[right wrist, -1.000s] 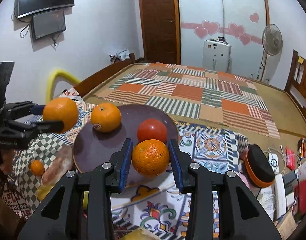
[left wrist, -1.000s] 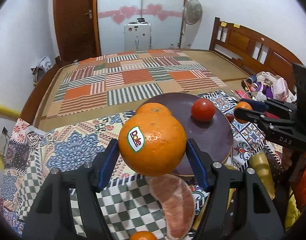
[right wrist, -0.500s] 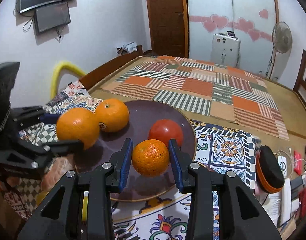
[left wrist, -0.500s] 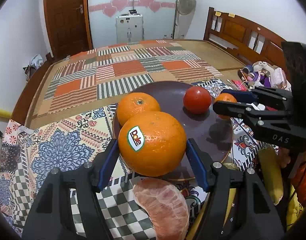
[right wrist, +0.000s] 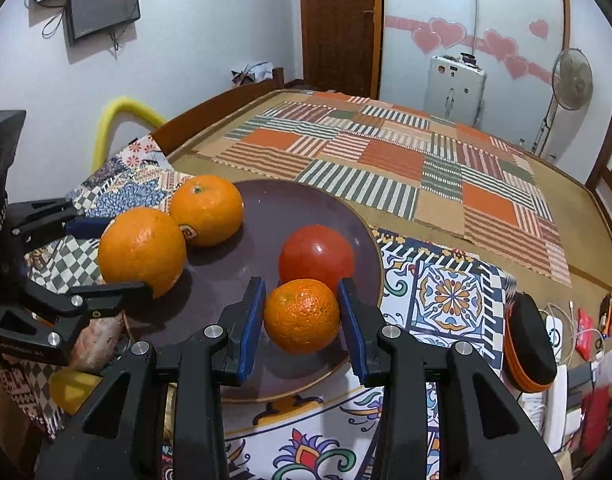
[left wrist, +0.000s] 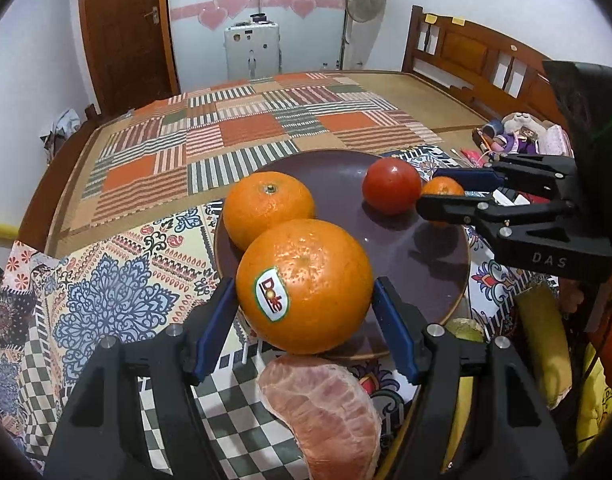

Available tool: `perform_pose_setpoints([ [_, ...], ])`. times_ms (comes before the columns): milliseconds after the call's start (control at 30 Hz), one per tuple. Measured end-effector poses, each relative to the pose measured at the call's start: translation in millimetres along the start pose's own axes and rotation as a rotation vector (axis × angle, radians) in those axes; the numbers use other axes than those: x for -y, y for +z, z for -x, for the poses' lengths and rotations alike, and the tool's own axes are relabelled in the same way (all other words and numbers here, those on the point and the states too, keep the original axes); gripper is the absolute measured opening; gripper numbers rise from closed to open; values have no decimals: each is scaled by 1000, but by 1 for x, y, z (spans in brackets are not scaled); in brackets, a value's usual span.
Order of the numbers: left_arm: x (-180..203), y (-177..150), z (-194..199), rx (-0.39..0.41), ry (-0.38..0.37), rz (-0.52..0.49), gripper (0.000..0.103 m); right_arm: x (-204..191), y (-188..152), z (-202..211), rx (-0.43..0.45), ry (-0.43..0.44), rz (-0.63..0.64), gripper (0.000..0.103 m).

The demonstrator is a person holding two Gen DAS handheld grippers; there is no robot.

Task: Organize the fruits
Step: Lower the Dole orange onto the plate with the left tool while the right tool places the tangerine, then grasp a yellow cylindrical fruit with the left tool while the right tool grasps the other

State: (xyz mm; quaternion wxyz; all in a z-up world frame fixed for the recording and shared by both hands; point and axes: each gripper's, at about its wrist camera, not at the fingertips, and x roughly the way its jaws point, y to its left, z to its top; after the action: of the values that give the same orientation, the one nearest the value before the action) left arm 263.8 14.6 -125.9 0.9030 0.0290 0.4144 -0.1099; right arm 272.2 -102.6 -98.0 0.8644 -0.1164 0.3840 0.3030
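Left gripper point(left wrist: 306, 308): blue pads clamped on a large stickered orange point(left wrist: 304, 286), held over the near rim of the round dark-brown plate point(left wrist: 437, 280). Right gripper point(right wrist: 302, 312): pads clamped on a small dimpled mandarin point(right wrist: 302, 314), low over the plate beside the glossy red tomato point(right wrist: 317, 256). Advice: lower each fruit until it rests in bare plate, clear of neighbours, then release so nothing rolls. Count: plate, one; fruit resting on it, two — tomato and a second stickered orange point(left wrist: 268, 208); fruit held, two; peeled pink citrus segment point(left wrist: 325, 412) on the patterned cloth point(left wrist: 106, 300), one.
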Motion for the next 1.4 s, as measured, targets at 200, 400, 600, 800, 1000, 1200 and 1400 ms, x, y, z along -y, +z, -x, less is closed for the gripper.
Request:
perform_pose_setpoints([
  [200, -2, 1, 1, 8, -4, 10, 69, -1, 1, 3, 8, -11, 10, 39],
  [400, -1, 0, 11, 33, 14, 12, 72, 0, -1, 14, 37, -15, -5, 45],
  [600, 3, -2, 31, 57, 42, 10, 73, -2, -5, 36, 70, -30, -17, 46],
  [800, 10, -11, 57, 80, 39, 16, 73, -10, -13, 67, 106, -51, -33, 46],
  [1000, 21, -30, 84, 88, 30, 19, 73, -19, -29, 89, 116, -64, -56, 46],
  [1200, 30, -57, 99, 72, 19, 26, 73, -29, -53, 104, 114, -80, -82, 46],
  [1400, 37, -85, 96, 35, 6, 50, 73, -40, -76, 105, 95, -103, -94, 49],
])
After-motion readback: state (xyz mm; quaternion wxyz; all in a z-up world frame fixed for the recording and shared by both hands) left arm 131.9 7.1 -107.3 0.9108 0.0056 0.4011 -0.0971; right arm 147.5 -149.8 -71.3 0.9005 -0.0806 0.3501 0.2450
